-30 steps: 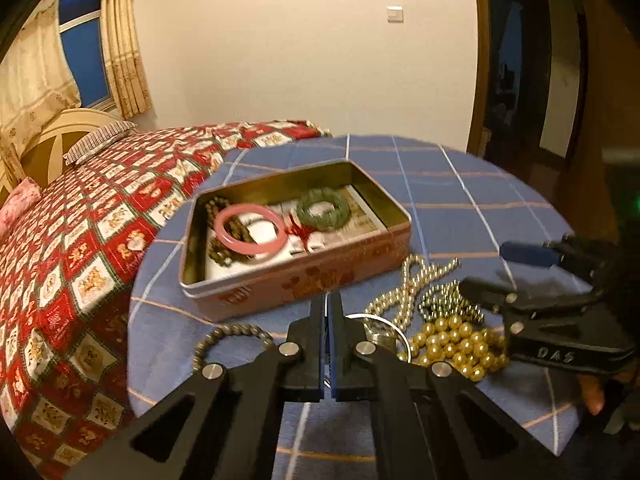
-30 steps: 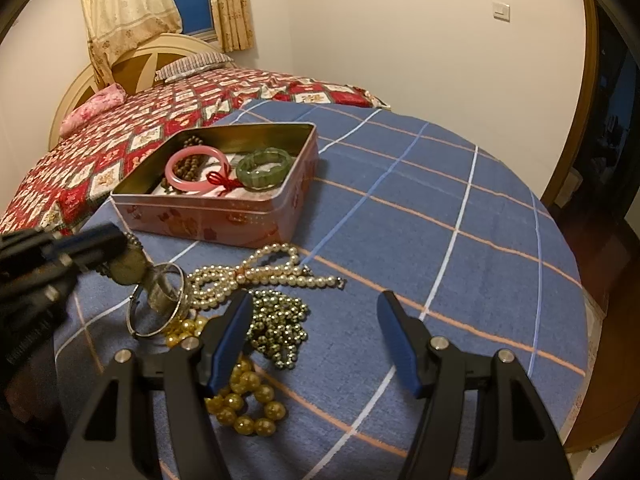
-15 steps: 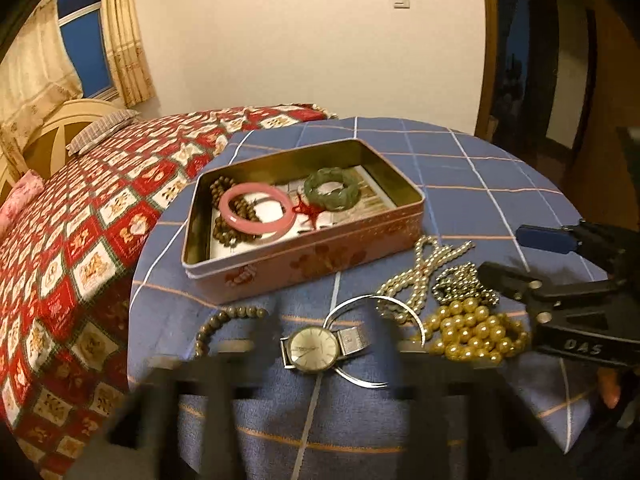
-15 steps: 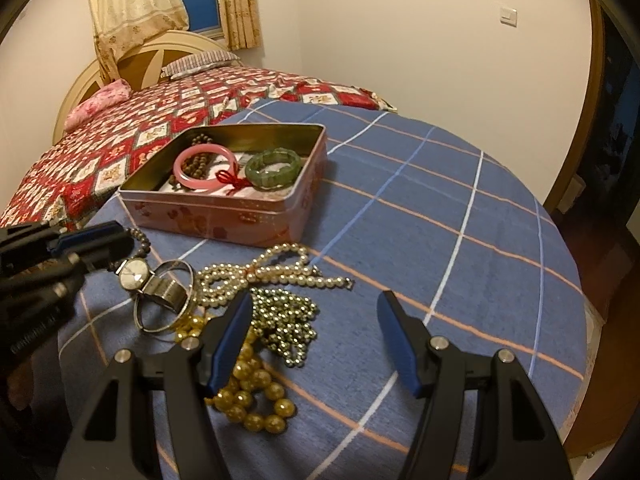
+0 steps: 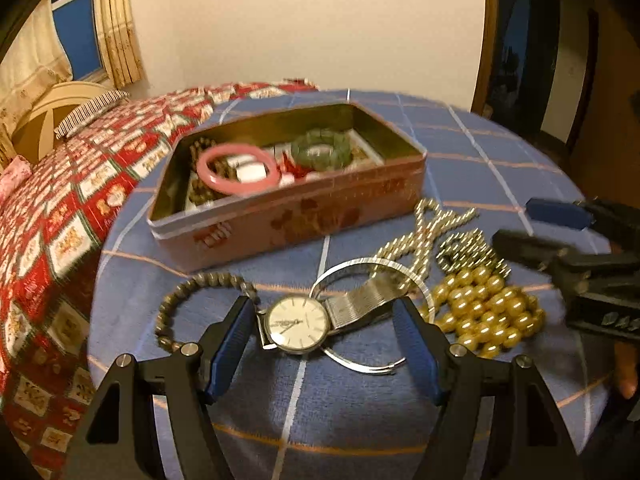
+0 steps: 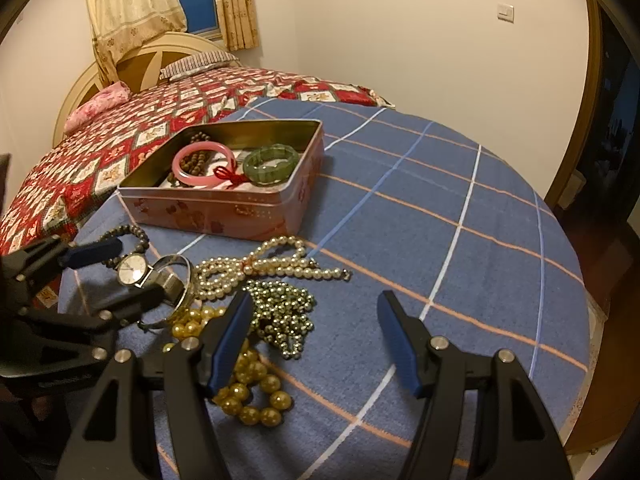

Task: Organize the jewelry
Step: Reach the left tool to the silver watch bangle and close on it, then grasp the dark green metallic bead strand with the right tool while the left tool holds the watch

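Watch [image 5: 298,322] strap end hidden — left gripper [image 5: 326,328] agape.

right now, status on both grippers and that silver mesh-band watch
Left gripper open, fingers either side of the silver mesh-band wristwatch, not gripping. Right gripper open, empty, over the dark metallic bead necklace. Thin silver bangle tangled around the watch band.

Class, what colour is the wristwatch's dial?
White, on the wristwatch with a silver mesh strap; clearest in the left wrist view.

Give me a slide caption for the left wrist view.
Open left gripper straddles a wristwatch on the checked tablecloth, beside bead necklaces and a tin of bangles.
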A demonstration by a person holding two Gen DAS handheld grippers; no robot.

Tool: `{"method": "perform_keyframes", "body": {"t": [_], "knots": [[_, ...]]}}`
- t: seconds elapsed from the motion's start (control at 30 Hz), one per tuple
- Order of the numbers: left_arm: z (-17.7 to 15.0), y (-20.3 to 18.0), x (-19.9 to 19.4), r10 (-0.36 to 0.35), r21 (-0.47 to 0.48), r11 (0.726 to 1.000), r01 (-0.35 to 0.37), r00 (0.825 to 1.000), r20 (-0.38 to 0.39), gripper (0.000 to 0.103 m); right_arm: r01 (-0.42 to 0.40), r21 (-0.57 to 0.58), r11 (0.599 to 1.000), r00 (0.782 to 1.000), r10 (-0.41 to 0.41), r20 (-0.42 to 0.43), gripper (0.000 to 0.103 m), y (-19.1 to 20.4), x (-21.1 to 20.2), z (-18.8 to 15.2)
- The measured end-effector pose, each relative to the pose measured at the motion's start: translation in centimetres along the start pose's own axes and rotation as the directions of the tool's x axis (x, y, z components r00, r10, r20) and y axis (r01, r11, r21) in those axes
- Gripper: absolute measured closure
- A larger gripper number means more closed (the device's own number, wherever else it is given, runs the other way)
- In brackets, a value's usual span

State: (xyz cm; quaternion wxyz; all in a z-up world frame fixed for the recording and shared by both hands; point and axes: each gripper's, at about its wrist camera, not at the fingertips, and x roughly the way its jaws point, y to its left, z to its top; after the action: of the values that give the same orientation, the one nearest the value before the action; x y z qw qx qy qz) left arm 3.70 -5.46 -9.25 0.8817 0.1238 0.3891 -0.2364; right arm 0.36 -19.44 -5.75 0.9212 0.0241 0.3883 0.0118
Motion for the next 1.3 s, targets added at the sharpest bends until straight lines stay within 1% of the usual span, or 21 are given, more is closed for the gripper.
{"method": "perform_keyframes", "body": {"t": [0.07,0.13,0.2,0.3,0.37,0.47,0.67,0.8,0.93,1.0,1.03,1.07,1.13,1.23,1.3], "knots": [[0.0,0.4,0.0,-0.022,-0.010,1.000,0.022,1.000,0.002,0.036,-0.001,-0.002,1.000,1.000,0.001,0.000,0.036,0.0,0.0,0.0],[-0.1,0.4,0.1,-0.022,-0.013,1.000,0.022,1.000,0.004,0.042,-0.002,-0.003,1.000,1.000,0.002,-0.001,0.036,0.1,0.0,-0.1],[-0.1,0.5,0.0,-0.014,-0.007,1.000,0.014,1.000,0.010,0.059,-0.003,-0.006,1.000,1.000,0.003,-0.003,0.036,0.3,0.0,-0.1],[-0.3,0.4,-0.4,-0.036,-0.001,0.999,0.036,0.999,0.016,0.059,-0.001,-0.010,1.000,1.000,0.001,-0.001,0.036,0.4,0.1,-0.1],[-0.4,0.0,-0.8,-0.021,0.016,1.000,0.021,0.999,0.025,0.059,-0.002,-0.004,1.000,1.000,0.002,-0.003,0.036,0.3,0.1,-0.1],[-0.1,0.0,-1.7,-0.038,0.005,0.999,0.037,0.998,0.047,0.059,-0.002,-0.001,1.000,1.000,0.002,-0.003,0.036,0.2,0.1,-0.1],[0.9,0.5,-4.2,-0.033,-0.013,0.999,0.035,0.994,0.103,0.059,0.011,0.006,1.000,1.000,-0.011,-0.007,0.036,-0.3,0.2,-0.1],[1.4,1.1,-5.1,-0.035,-0.031,0.999,0.039,0.992,0.124,0.059,0.006,-0.005,1.000,1.000,-0.006,-0.020,0.036,0.0,0.2,-0.1],[1.4,1.5,-4.8,-0.036,-0.048,0.998,0.041,0.992,0.118,0.059,-0.034,-0.024,0.999,0.998,0.033,-0.055,0.046,0.7,0.9,0.1],[1.2,1.5,-4.8,-0.038,-0.049,0.998,0.044,0.993,0.115,0.059,-0.038,-0.034,0.999,0.997,0.035,-0.074,0.056,0.9,1.5,0.2],[1.2,1.5,-4.8,-0.039,-0.050,0.998,0.045,0.993,0.115,0.059,-0.042,-0.035,0.999,0.996,0.039,-0.081,0.066,0.9,1.8,0.2],[1.2,1.6,-4.7,-0.041,-0.052,0.998,0.047,0.992,0.115,0.059,-0.047,-0.032,0.998,0.995,0.044,-0.089,0.073,0.9,2.0,0.2],[1.2,1.7,-4.8,-0.045,-0.055,0.997,0.052,0.992,0.119,0.059,-0.048,-0.037,0.998,0.995,0.044,-0.090,0.074,1.0,2.2,0.3],[1.2,1.8,-5.0,-0.046,-0.061,0.997,0.054,0.991,0.127,0.059,-0.063,-0.036,0.997,0.994,0.060,-0.088,0.090,1.0,2.0,0.4],[1.3,1.9,-5.2,-0.044,-0.065,0.996,0.053,0.990,0.131,0.059,-0.060,-0.032,0.998,0.996,0.058,-0.074,0.091,0.9,1.7,0.3]]}}
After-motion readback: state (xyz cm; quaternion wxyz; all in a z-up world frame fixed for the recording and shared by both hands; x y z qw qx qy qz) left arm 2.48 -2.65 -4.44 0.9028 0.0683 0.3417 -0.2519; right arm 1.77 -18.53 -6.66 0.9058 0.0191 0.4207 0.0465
